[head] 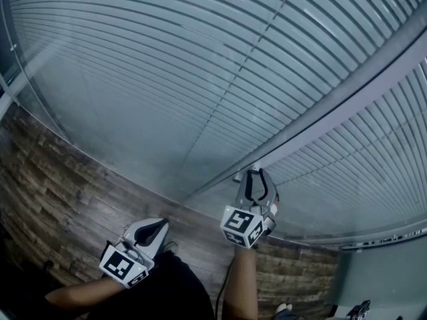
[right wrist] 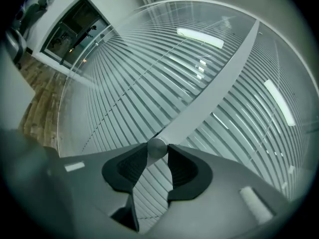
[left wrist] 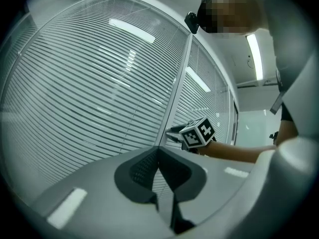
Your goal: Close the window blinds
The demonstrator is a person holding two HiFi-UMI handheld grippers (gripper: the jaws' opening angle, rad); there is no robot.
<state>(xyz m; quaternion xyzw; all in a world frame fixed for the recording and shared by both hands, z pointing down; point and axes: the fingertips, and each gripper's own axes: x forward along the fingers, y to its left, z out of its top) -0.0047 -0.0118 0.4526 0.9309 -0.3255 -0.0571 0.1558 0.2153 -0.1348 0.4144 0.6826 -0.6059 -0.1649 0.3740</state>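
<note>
Right gripper (right wrist: 157, 152) clamps the blinds (right wrist: 114, 78) knob (right wrist: 157, 146) (left gripper (left wrist: 159, 153): jaws together).

No words, numbers, brand names or signs can be read in any view. The only printed marks are black-and-white square patterns on the white plastic cube (head: 124, 264) on the left gripper (head: 161, 225) and the matching cube (head: 242, 226) on the right gripper (head: 257, 173). They show blocky shapes, with no letters or digits.

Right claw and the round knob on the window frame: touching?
Touching. The right gripper view shows the right claw closed onto the knob, no gap on either side.
</note>
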